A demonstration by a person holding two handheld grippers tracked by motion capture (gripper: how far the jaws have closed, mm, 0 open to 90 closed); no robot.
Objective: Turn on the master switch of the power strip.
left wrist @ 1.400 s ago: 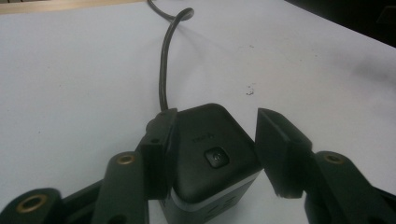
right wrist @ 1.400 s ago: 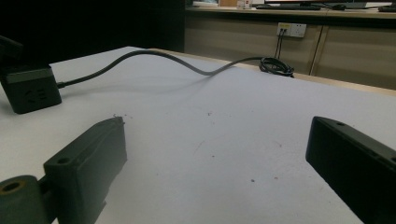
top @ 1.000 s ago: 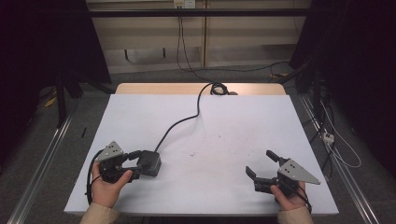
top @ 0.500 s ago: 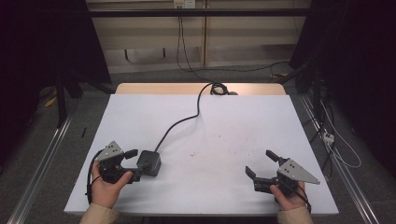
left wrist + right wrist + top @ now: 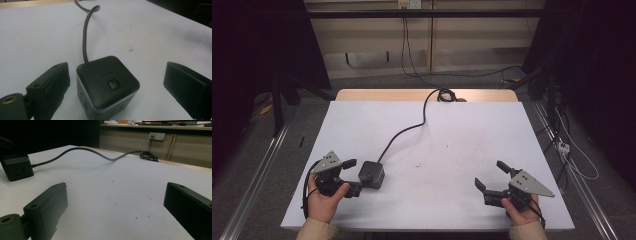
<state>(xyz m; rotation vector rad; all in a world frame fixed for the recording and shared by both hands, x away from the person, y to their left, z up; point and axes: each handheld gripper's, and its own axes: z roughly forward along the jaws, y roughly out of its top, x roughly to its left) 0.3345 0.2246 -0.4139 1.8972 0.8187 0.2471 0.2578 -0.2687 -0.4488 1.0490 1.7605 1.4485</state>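
The dark grey cube-shaped power socket point(image 5: 371, 174), with a round button on top and a pale band around its sides, is set flat near the front left of the white table point(image 5: 462, 135), its thick black cable point(image 5: 404, 131) trailing to the far edge. It is flanked, not pinched, by the left gripper point(image 5: 354, 176), whose jaws have just been opening, apparently to release it. The right gripper point(image 5: 492, 177) is held open and empty, well apart.

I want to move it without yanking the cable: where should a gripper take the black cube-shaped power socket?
Probably across the two side faces of the black cube-shaped power socket, coming from the left gripper side, opposite the black cable. Those faces look flat and parallel; the open jaws already straddle it.
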